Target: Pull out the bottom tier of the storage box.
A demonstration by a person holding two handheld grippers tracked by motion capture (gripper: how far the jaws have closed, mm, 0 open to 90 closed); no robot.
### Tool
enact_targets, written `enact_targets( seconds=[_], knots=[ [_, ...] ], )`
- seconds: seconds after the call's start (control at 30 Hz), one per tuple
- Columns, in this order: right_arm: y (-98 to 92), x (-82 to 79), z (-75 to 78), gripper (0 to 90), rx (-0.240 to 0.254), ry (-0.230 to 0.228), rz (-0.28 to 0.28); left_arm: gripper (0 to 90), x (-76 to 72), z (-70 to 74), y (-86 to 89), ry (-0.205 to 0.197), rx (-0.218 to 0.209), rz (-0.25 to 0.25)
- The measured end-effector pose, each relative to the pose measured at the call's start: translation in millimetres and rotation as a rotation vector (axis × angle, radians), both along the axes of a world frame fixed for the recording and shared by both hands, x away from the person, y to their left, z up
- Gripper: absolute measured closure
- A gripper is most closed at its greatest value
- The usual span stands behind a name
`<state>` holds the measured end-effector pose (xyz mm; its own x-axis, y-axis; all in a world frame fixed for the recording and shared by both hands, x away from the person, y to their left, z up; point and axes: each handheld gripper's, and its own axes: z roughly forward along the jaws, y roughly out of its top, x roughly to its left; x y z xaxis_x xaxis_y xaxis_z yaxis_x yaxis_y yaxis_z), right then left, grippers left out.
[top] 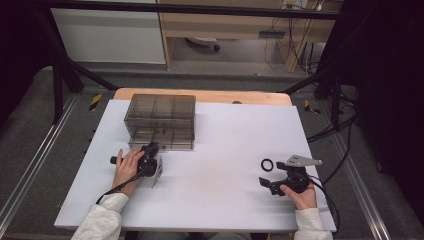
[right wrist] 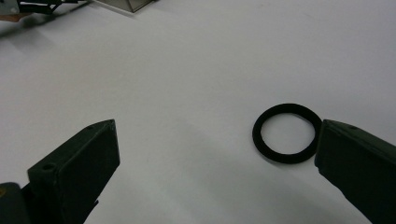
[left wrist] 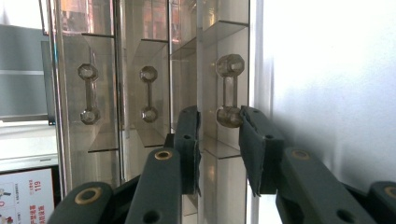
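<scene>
Partly, drawer handle (left wrist: 229, 91) behind fingers (left wrist: 259, 149)

The worktop (top: 220, 150) is covered in plain white, with a strip of pale wood showing along its far edge. On it stands a drawer box (top: 160, 121) of smoky, see-through grey-brown plastic, its handles (left wrist: 229, 91) clear and of the same smoky tint. The ring (top: 267, 164) is solid black. Both the left claw (top: 150, 150) and the right claw (top: 266, 183) are black, with brass-coloured rivets in the left claw's arms. The right claw carries a grey plate (top: 300, 161). The person's sleeves (top: 102, 220) are off-white.
</scene>
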<state>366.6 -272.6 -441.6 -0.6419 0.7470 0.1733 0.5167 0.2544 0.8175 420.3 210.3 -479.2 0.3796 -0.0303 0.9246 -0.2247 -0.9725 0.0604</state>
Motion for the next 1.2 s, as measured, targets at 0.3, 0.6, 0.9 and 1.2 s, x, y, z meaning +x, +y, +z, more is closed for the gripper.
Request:
enact_targets(
  seconds=[0.3, 0.6, 0.9, 1.2],
  knots=[
    [0.0, 0.0, 0.0, 0.5, 0.0, 0.0, -0.001, 68.5, -3.8, 0.8, 0.8, 0.001, 0.003, -0.001],
    [0.2, -0.1, 0.0, 0.5, 0.0, 0.002, -0.001, 68.5, -7.9, 0.8, 0.4, 0.001, 0.003, 0.0],
    [0.2, -0.2, 0.0, 0.5, -0.001, 0.003, -0.001, 68.5, -11.0, 0.7, 1.0, 0.002, 0.001, -0.003],
    [0.0, -0.1, 0.0, 0.5, -0.001, -0.001, -0.001, 68.5, -15.7, 0.5, 1.0, 0.003, 0.006, -0.003]
  ],
)
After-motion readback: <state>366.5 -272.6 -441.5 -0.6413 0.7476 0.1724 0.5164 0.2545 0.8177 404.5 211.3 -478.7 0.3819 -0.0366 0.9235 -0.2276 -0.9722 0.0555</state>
